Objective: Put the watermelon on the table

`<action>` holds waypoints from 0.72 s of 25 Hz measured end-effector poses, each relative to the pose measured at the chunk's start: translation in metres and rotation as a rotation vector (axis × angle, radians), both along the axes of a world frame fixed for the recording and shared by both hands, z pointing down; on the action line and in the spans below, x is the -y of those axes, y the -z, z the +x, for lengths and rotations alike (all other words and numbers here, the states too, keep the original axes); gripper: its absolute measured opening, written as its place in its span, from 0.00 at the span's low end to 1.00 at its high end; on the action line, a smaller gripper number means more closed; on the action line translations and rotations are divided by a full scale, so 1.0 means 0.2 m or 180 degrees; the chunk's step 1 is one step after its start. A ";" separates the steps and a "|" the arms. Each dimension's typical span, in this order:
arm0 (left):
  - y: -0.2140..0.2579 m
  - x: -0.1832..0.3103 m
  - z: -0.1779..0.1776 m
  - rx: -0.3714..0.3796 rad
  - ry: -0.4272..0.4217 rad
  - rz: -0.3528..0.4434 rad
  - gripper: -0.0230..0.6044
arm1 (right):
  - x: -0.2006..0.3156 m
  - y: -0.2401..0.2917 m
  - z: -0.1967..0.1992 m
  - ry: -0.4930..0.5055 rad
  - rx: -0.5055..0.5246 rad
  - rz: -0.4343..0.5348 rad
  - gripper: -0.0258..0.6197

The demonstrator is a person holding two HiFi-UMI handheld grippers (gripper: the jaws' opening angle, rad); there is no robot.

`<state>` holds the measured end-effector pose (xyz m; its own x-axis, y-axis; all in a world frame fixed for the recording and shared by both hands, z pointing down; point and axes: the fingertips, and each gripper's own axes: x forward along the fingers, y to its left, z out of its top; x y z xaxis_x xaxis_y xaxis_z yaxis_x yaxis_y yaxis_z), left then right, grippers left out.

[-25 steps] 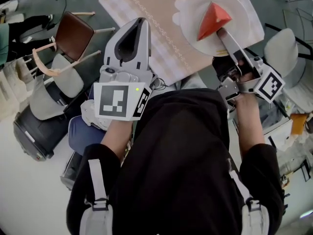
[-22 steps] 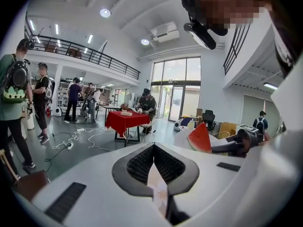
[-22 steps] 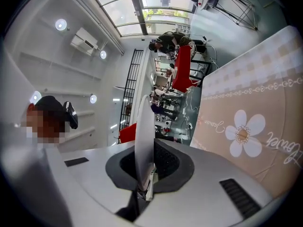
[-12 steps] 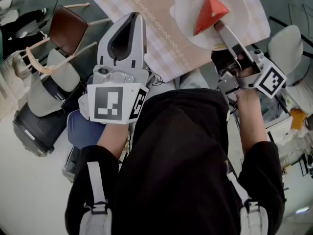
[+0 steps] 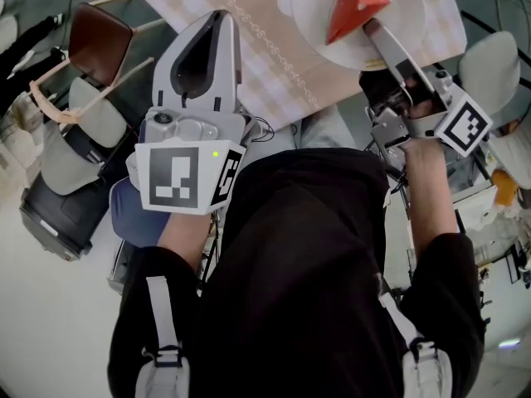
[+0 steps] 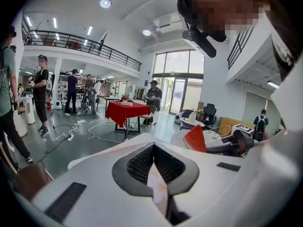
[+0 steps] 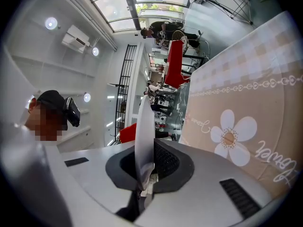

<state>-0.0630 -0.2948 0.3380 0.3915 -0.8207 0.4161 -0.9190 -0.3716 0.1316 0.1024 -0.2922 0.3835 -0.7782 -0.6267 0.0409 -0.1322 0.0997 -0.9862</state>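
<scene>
A red wedge of watermelon [image 5: 353, 11] lies on a white plate [image 5: 402, 15] that hangs over the table [image 5: 274, 31], which has a beige checked cloth with flowers. My right gripper [image 5: 372, 30] is shut on the plate's near rim. In the right gripper view, that rim [image 7: 144, 126] stands edge-on between the pads of the right gripper [image 7: 144, 167]. My left gripper [image 5: 220, 19] hovers over the table's left edge, shut and holding nothing. In the left gripper view, the watermelon [image 6: 195, 138] shows to the right of the left gripper [image 6: 154, 148].
A brown chair [image 5: 99, 40] and a pale chair [image 5: 87, 118] stand left of the table. A white chair [image 5: 494, 77] is at the right. Farther off are a red-clothed table [image 6: 125, 111], several people and floor cables [image 6: 78, 126].
Both grippers have sunk toward the table, and the plate with the watermelon has gone along in the right one. Both grips look the same as before.
</scene>
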 end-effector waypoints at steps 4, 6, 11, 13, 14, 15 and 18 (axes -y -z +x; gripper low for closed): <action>-0.05 0.01 -0.01 0.0015 0.0045 -0.0034 0.05 | 0.02 -0.07 0.00 0.0011 -0.0018 -0.0051 0.07; -0.08 0.02 -0.02 0.0017 0.0091 -0.0064 0.05 | 0.02 -0.09 0.00 0.0020 -0.0011 -0.0086 0.07; -0.17 0.04 -0.05 0.0027 0.0175 -0.0124 0.05 | 0.03 -0.18 0.00 0.0055 -0.0028 -0.0151 0.07; -0.19 0.05 -0.05 0.0020 0.0201 -0.0136 0.05 | 0.04 -0.20 0.00 0.0068 -0.0031 -0.0175 0.07; -0.21 0.05 -0.05 0.0021 0.0208 -0.0143 0.05 | 0.04 -0.22 0.00 0.0073 -0.0035 -0.0184 0.07; -0.22 0.06 -0.04 0.0025 0.0208 -0.0154 0.05 | 0.04 -0.23 0.00 0.0078 -0.0040 -0.0190 0.07; -0.28 0.06 -0.02 0.0031 0.0184 -0.0179 0.05 | 0.05 -0.27 0.01 0.0082 -0.0039 -0.0207 0.07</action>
<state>-0.0666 -0.3069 0.3945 0.3397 -0.8171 0.4658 -0.9401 -0.3100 0.1417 0.1047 -0.3015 0.4384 -0.7932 -0.6022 0.0906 -0.1425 0.0388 -0.9890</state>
